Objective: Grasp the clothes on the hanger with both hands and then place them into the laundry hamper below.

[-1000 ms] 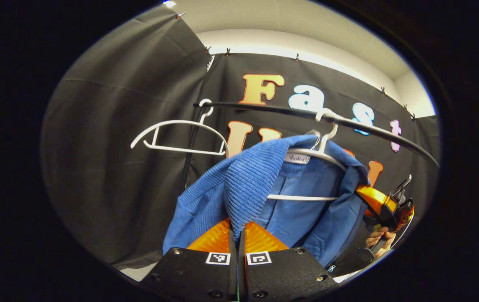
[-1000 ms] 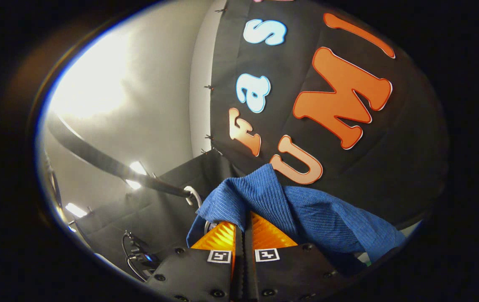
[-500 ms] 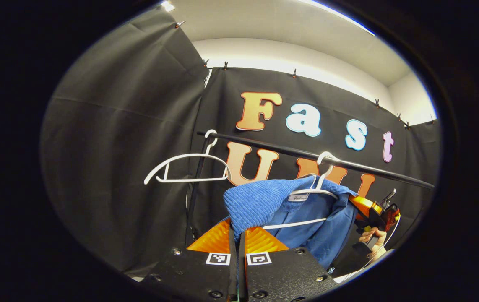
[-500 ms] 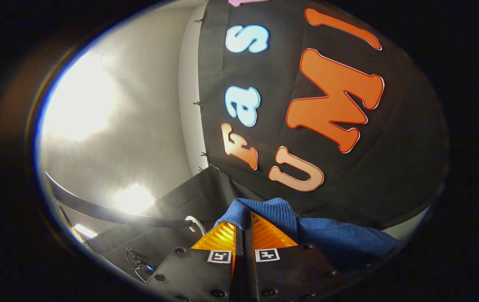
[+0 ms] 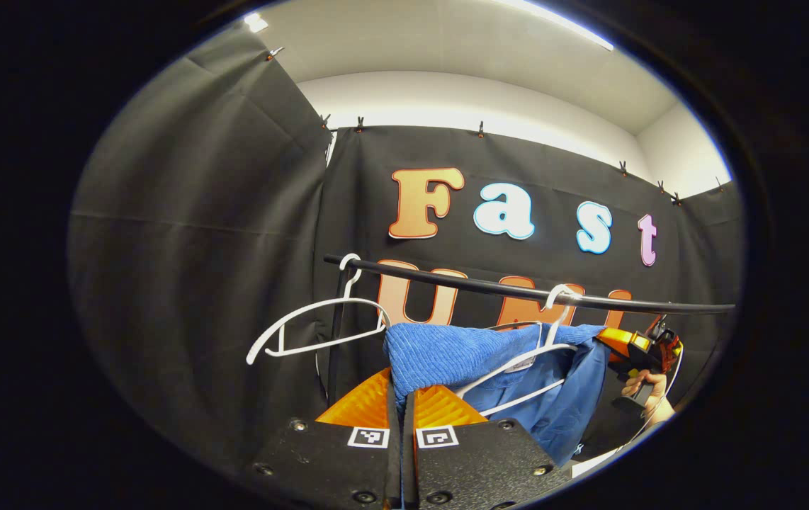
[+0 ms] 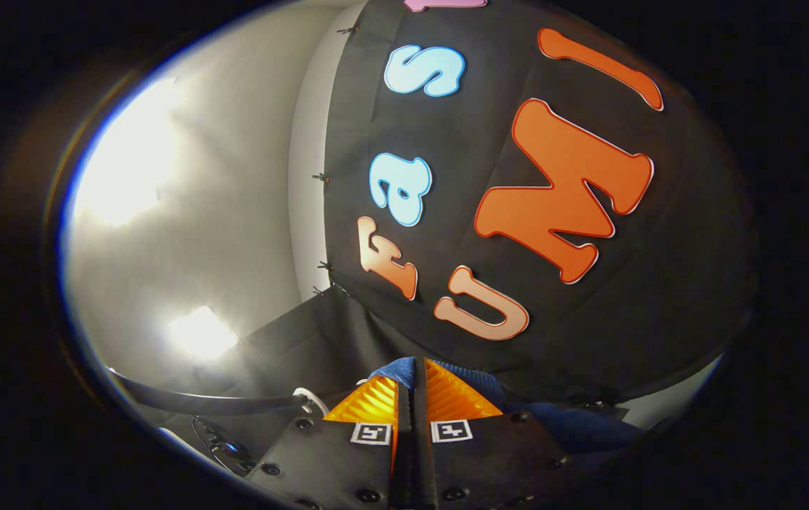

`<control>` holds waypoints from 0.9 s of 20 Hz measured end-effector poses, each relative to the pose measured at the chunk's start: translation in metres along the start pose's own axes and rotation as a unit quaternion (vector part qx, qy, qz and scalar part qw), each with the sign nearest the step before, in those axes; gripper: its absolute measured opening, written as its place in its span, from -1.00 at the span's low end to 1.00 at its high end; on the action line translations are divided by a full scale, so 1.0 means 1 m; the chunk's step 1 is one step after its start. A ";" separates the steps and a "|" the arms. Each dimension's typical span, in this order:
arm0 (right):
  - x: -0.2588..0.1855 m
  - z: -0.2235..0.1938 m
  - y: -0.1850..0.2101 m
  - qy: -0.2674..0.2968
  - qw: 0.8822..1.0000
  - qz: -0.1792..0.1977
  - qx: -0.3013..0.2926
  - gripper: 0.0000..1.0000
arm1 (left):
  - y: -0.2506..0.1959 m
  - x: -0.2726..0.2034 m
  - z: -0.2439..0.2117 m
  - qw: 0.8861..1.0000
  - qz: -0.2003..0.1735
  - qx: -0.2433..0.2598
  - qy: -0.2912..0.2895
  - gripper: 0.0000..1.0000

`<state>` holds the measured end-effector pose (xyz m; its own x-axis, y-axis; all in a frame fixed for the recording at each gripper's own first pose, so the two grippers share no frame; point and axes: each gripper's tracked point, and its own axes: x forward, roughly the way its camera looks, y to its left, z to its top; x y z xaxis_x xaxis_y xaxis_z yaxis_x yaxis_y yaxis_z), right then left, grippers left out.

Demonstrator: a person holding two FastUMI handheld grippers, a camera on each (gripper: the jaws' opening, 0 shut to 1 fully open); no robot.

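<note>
In the left gripper view a rail (image 5: 518,289) runs across before the booth wall (image 5: 192,212). Two hangers hook on it — a bare hanger (image 5: 319,327) near its left end, the second hanger (image 5: 532,354) toward its right. The sweater (image 5: 461,354) stretches below the rail between the left gripper (image 5: 403,397) — nearest, at the bottom — and the right gripper (image 5: 635,348) beyond the sweater's right edge.
</note>
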<state>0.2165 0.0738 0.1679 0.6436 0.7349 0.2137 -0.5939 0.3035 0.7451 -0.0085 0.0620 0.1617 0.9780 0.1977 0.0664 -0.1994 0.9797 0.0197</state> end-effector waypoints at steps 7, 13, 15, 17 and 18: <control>0.011 0.012 -0.015 -0.003 0.999 -0.044 -0.022 -0.87 | 0.010 0.035 -0.012 0.999 -0.036 -0.027 0.021 -1.00; 0.007 0.016 -0.039 -0.004 0.995 -0.090 -0.045 -0.87 | 0.015 0.065 -0.039 0.996 -0.061 -0.034 0.049 -0.99; 0.006 0.014 -0.045 -0.002 0.993 -0.103 -0.058 -0.87 | 0.019 0.070 -0.049 0.995 -0.066 -0.046 0.057 -0.98; 0.005 0.007 -0.050 0.006 0.991 -0.113 -0.065 -0.87 | 0.020 0.072 -0.057 0.994 -0.071 -0.055 0.064 -0.98; 0.005 0.003 -0.053 0.010 0.991 -0.118 -0.068 -0.87 | 0.022 0.073 -0.062 0.993 -0.074 -0.060 0.066 -0.99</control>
<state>0.2526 0.0596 0.1313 0.7635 0.6452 0.0298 -0.4880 0.5460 0.6810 0.0624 0.0997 0.1055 0.9972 0.0454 -0.0599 -0.0513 0.9936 -0.1004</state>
